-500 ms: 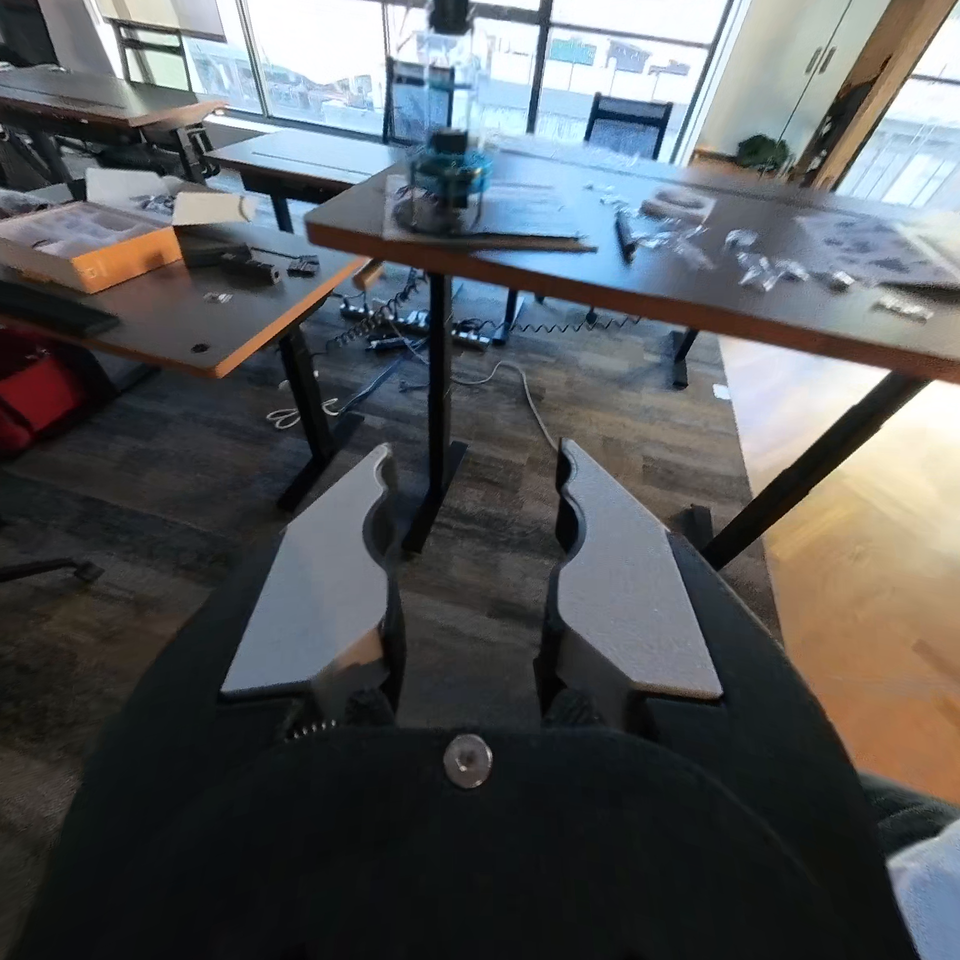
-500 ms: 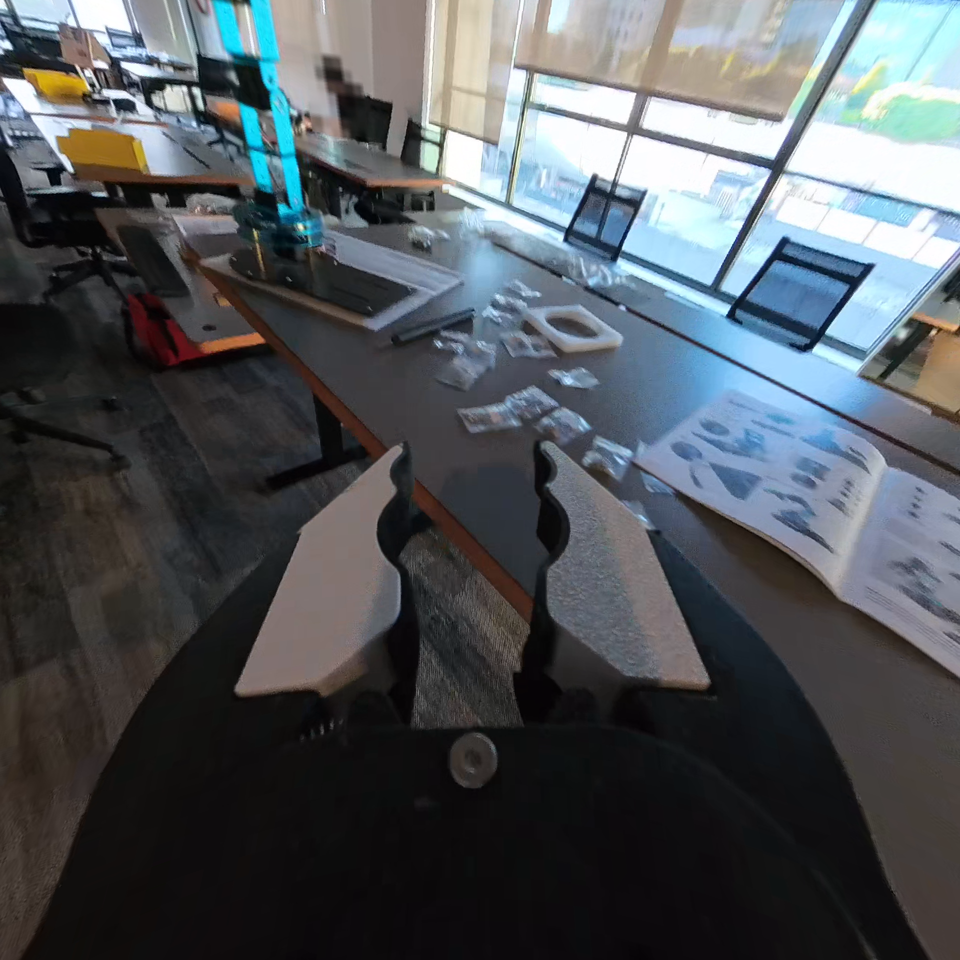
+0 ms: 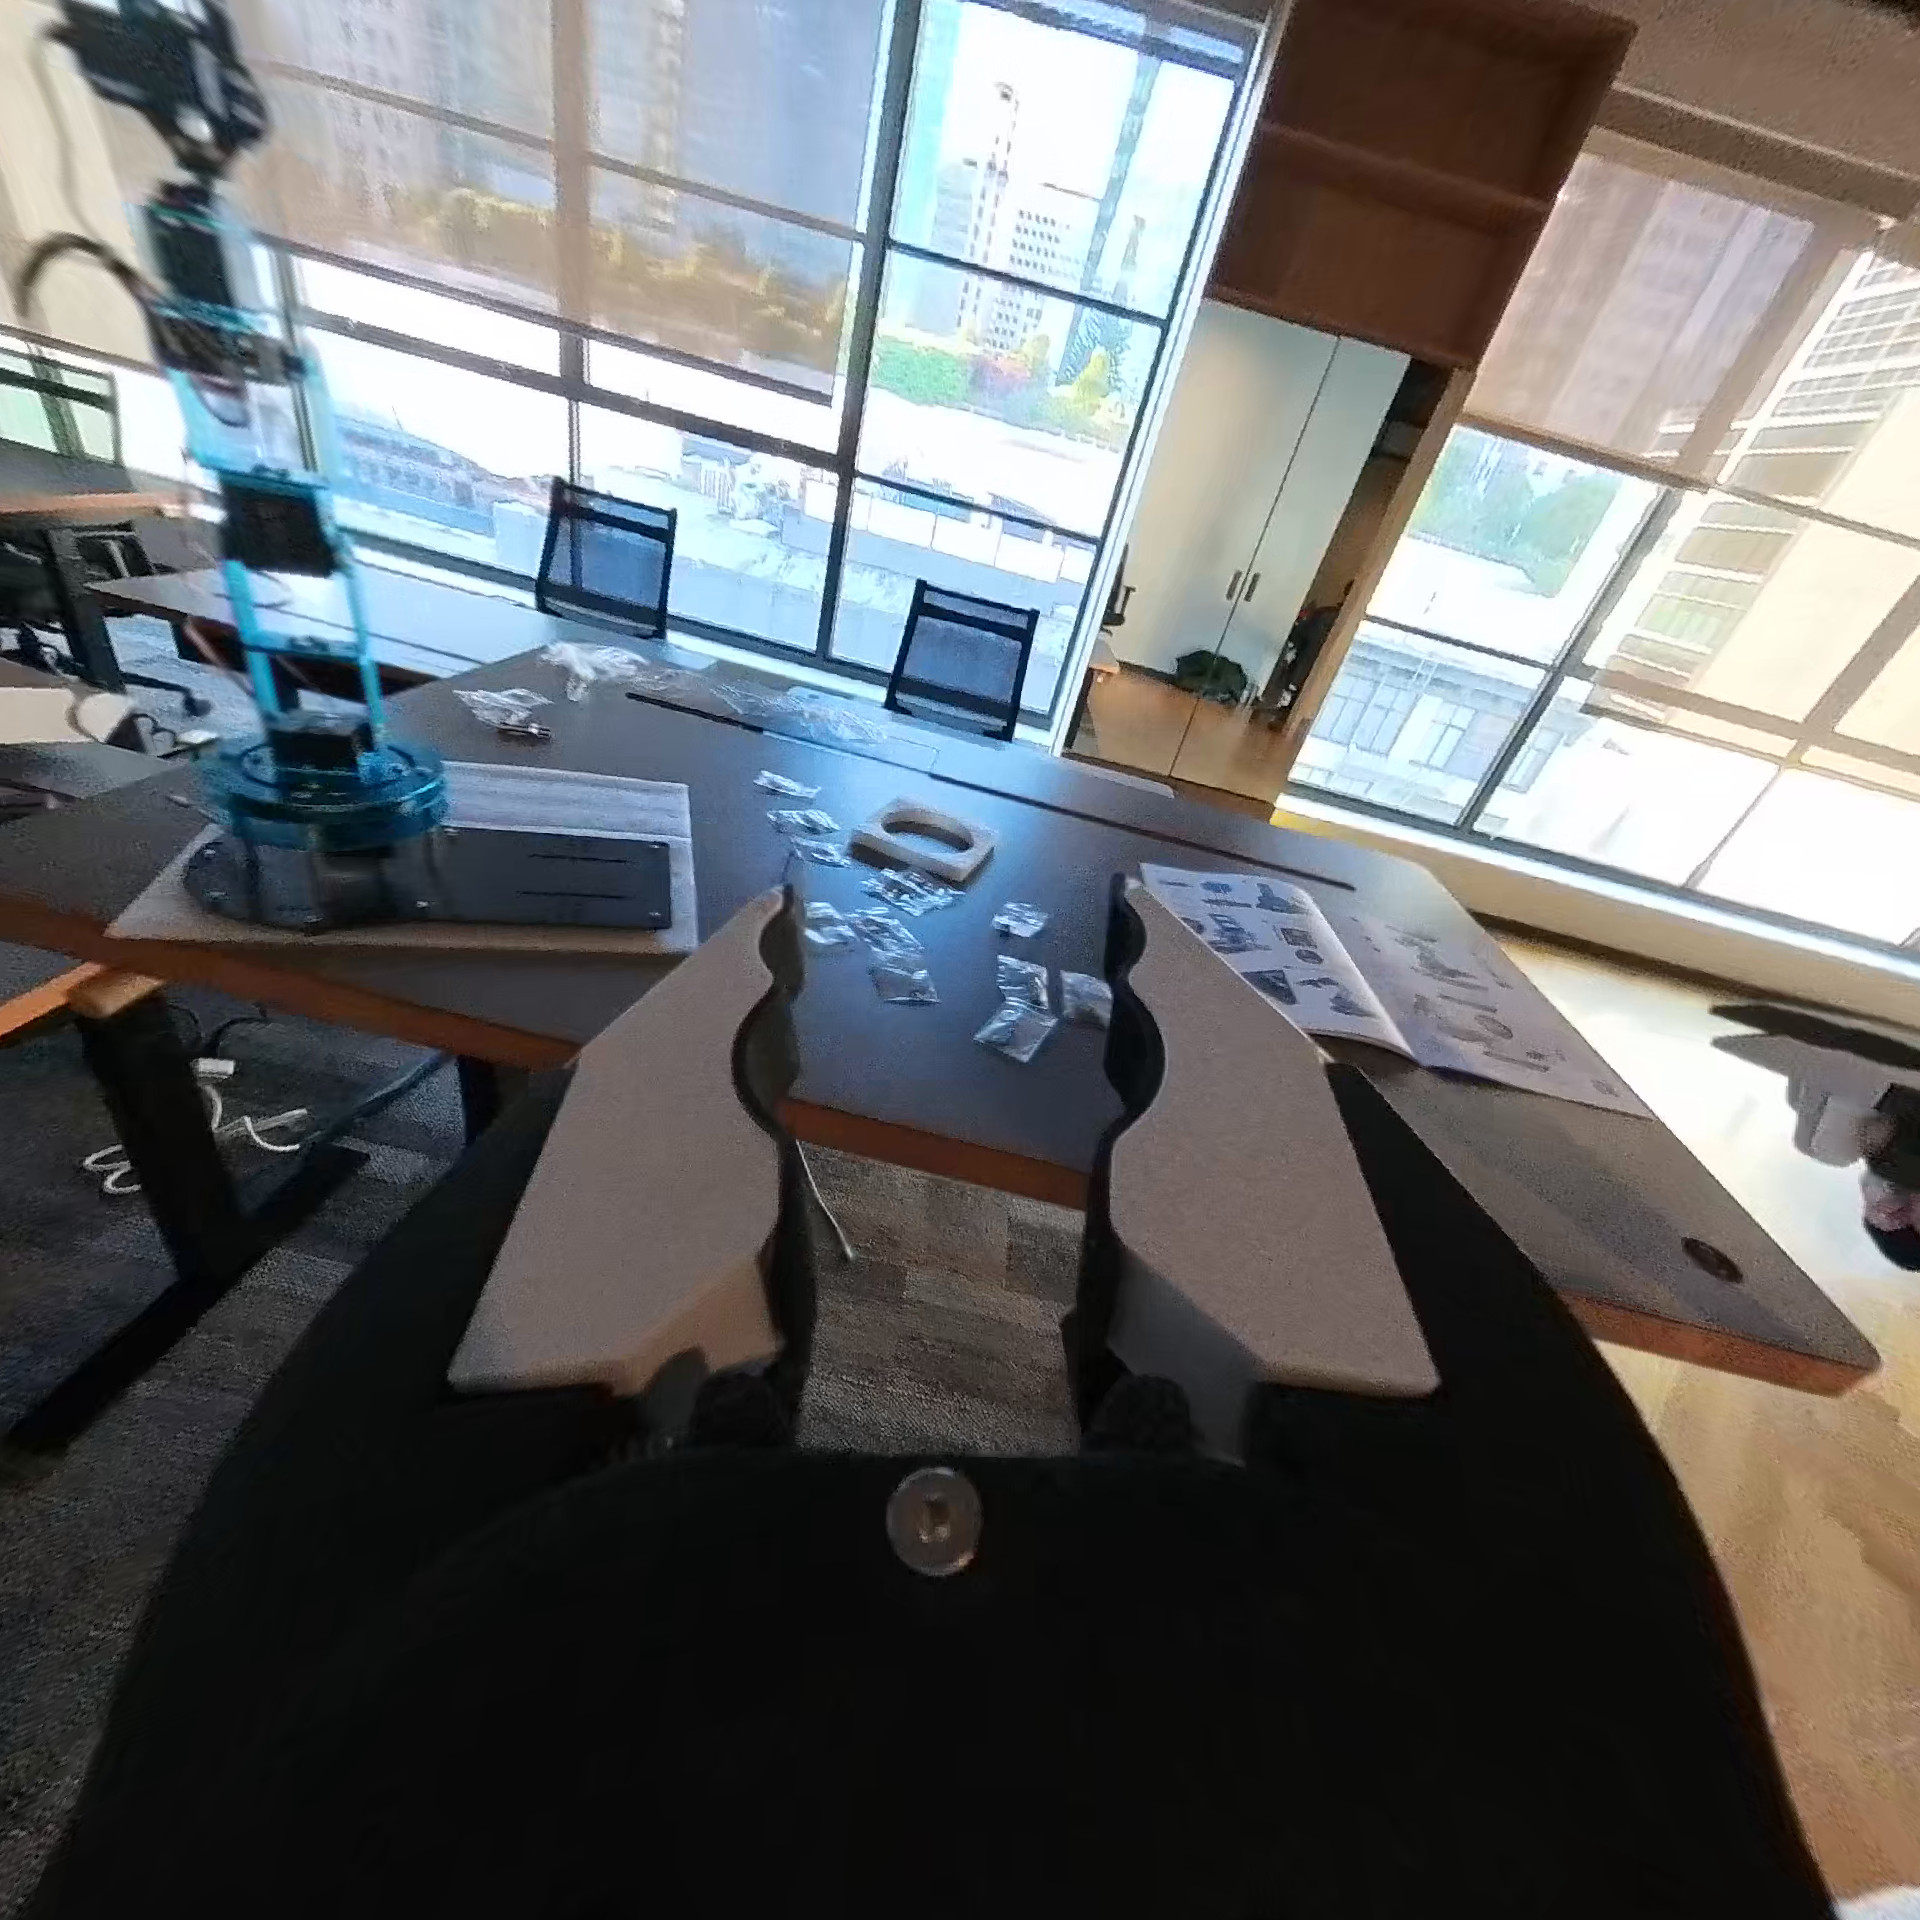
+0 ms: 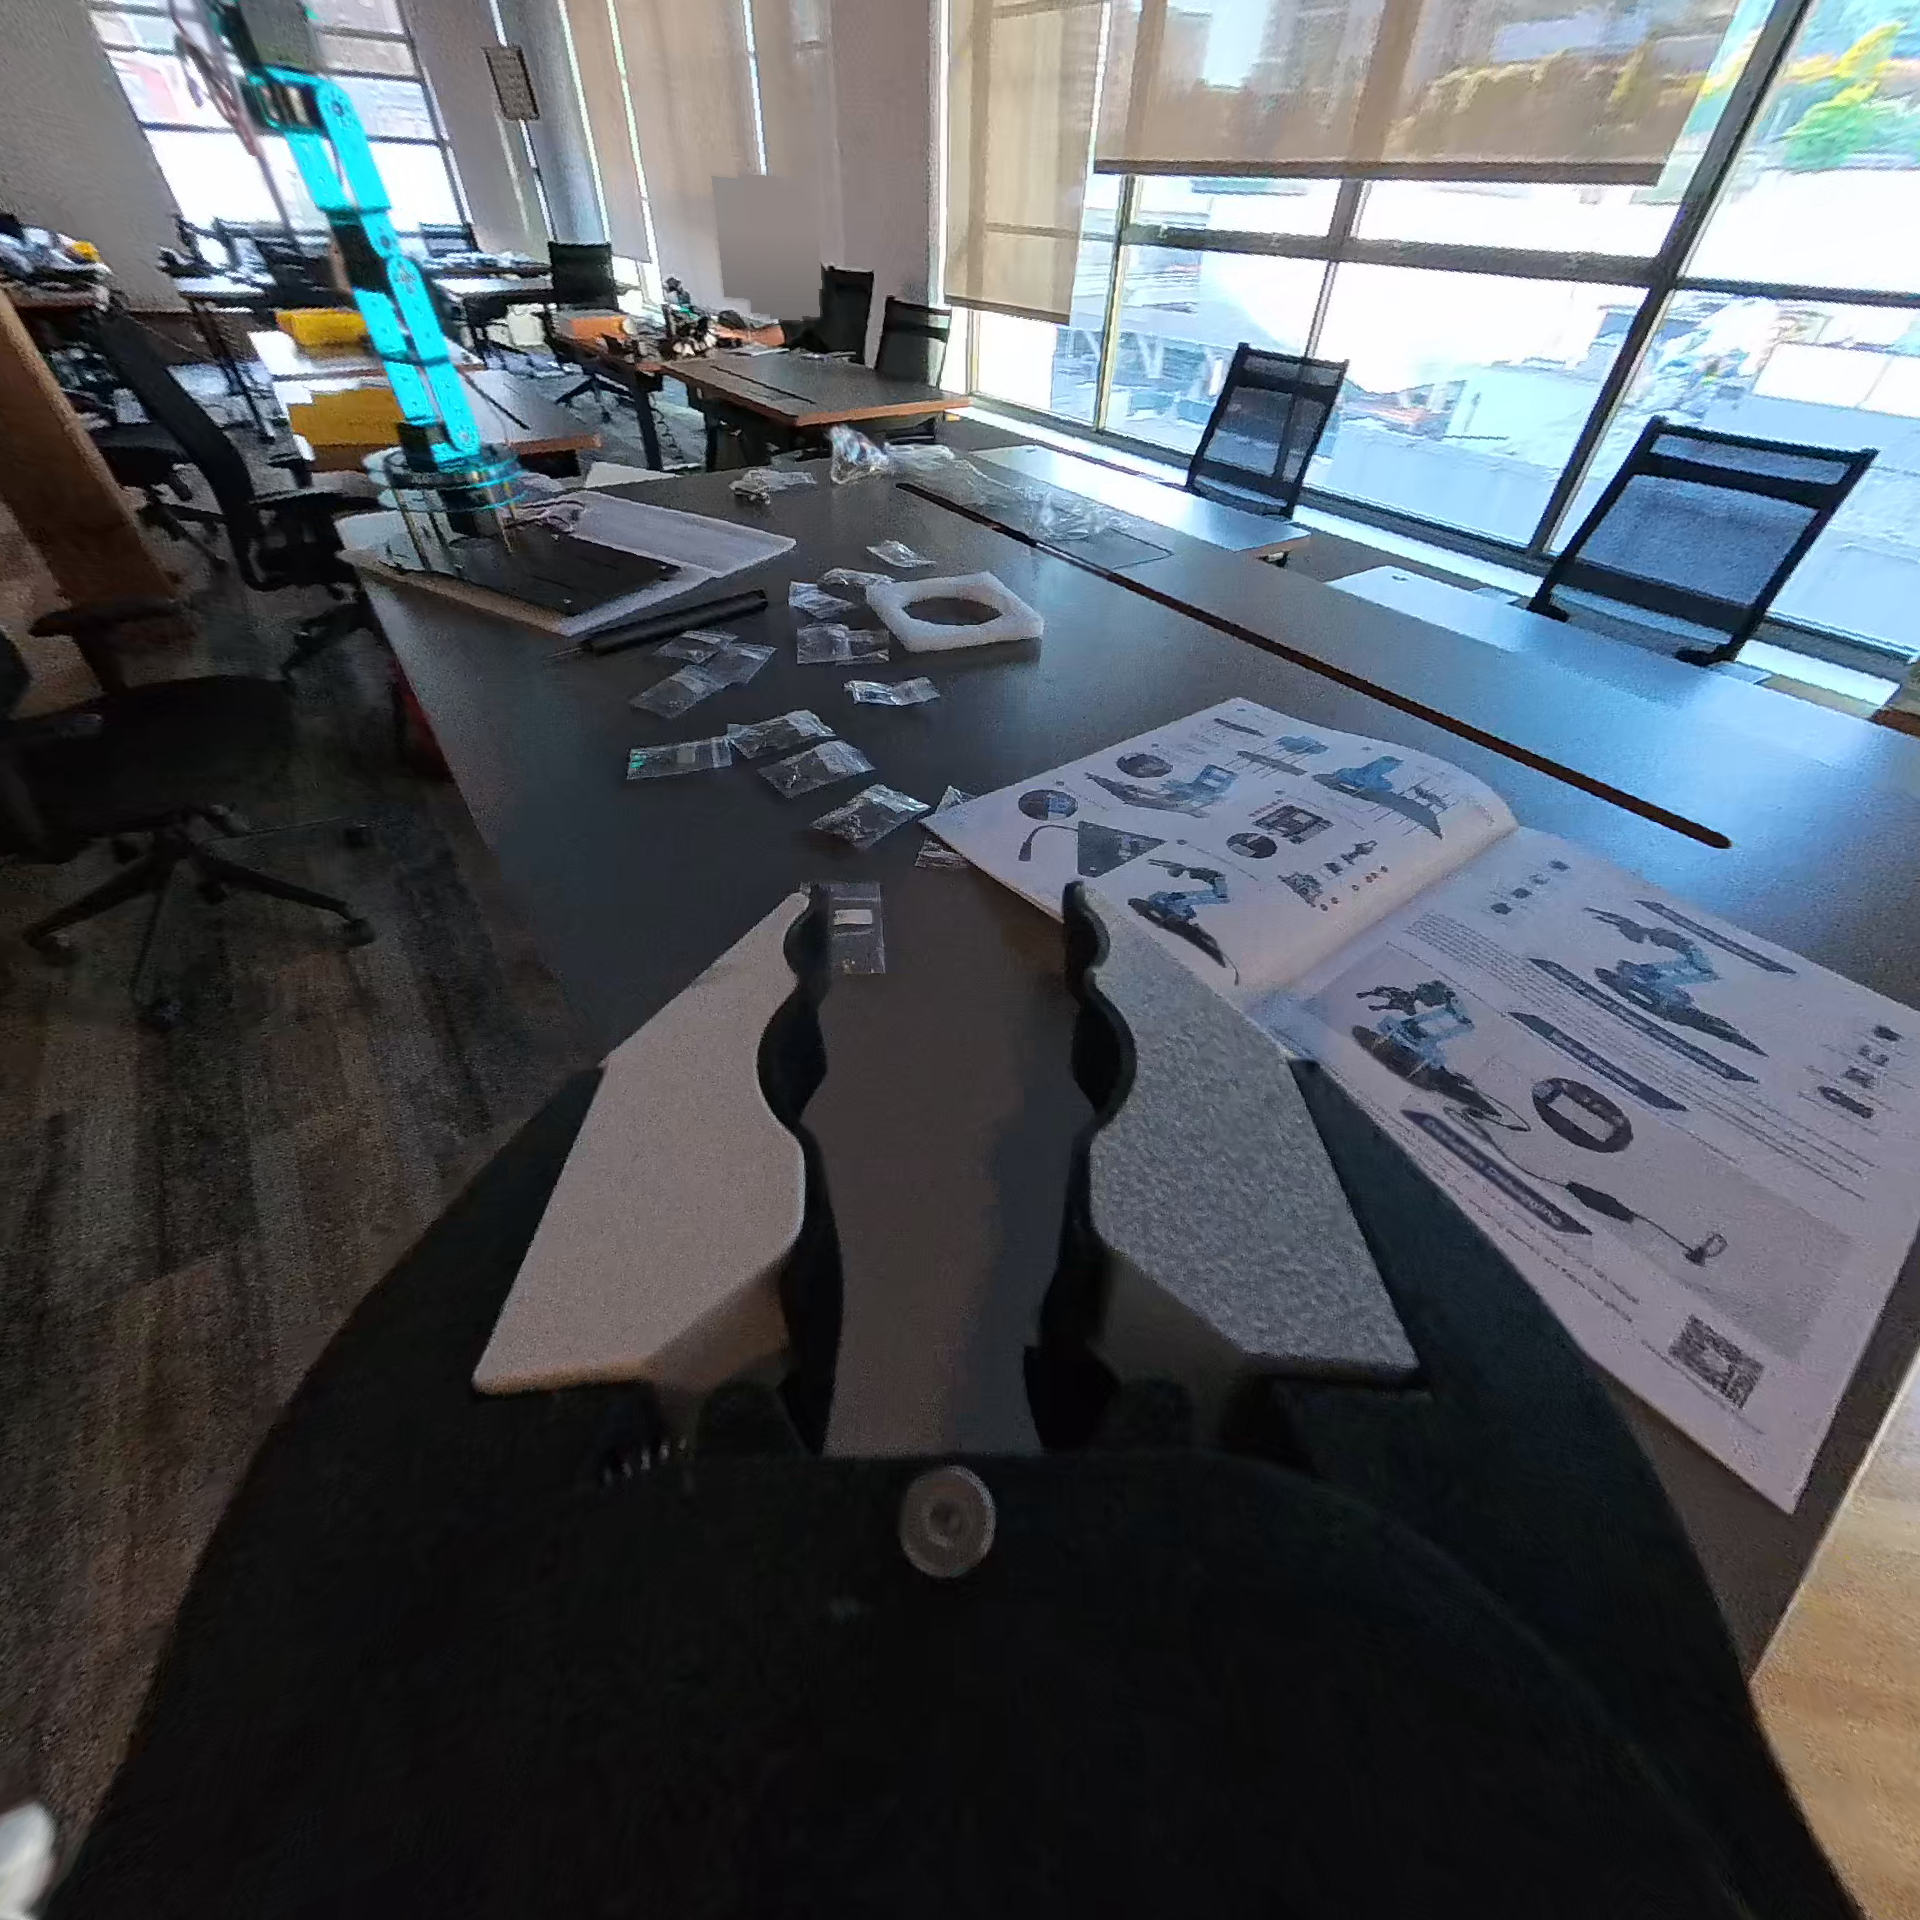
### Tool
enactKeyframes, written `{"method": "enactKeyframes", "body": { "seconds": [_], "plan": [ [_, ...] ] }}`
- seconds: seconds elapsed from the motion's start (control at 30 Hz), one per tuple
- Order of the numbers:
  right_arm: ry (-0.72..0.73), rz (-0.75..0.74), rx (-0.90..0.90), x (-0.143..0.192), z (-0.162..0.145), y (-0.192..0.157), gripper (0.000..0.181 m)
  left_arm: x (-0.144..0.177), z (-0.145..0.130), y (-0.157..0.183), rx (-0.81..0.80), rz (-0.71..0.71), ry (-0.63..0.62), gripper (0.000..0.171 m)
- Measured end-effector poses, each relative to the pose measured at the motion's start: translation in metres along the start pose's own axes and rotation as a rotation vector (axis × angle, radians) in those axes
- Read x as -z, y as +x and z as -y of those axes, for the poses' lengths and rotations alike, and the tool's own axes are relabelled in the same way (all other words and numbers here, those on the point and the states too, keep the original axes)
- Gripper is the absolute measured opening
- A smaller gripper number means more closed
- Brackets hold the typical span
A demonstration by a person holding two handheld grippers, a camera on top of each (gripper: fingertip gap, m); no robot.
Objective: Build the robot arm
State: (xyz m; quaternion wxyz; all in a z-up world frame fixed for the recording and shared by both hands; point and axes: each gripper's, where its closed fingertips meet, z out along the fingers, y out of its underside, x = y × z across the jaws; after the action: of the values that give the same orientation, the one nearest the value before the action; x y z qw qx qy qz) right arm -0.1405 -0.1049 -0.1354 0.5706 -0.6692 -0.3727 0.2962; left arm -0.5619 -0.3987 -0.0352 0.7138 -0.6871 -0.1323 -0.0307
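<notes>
My left gripper (image 3: 953,904) is open and empty, held in the air before the near edge of a dark table (image 3: 1091,821). Beyond its tips lie several small clear plastic bags (image 3: 904,940), a white foam frame (image 3: 920,836) and an open printed booklet (image 3: 1382,966). A blue acrylic robot arm (image 3: 281,540) stands on a black plate at the table's left end. My right gripper (image 4: 940,909) is open and empty, low over the table (image 4: 644,862). A small clear bag (image 4: 852,925) lies just by its left fingertip and the booklet (image 4: 1455,987) by its right. The right gripper also shows in the left wrist view (image 3: 1849,1091).
More bags (image 4: 790,748), the foam frame (image 4: 956,613) and a black rod (image 4: 675,623) lie farther along the table. The blue arm (image 4: 405,332) stands at the far left end. An office chair (image 4: 156,748) is on the floor left; black chairs (image 4: 1268,426) stand behind. The tips of one gripper are about 50 centimeters away from the tips of the other.
Both grippers have risen and moved toward the table. The left view looked under the tabletop before and now looks over it. The right gripper is now over the tabletop. Both jaws stand wider.
</notes>
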Motion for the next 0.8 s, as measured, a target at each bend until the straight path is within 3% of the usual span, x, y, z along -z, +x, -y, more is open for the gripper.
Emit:
{"method": "enactKeyframes", "body": {
  "seconds": [0.3, 0.8],
  "plan": [
    [-0.004, 0.096, -0.055, -0.022, -0.012, 0.007, 0.042, -0.032, -0.008, 0.025, 0.026, 0.009, -0.038, 0.056],
    [0.012, 0.141, -0.089, -0.054, -0.009, 0.003, 0.042, -0.023, -0.016, -0.003, 0.001, 0.11, -0.085, 0.055]
  ]
}}
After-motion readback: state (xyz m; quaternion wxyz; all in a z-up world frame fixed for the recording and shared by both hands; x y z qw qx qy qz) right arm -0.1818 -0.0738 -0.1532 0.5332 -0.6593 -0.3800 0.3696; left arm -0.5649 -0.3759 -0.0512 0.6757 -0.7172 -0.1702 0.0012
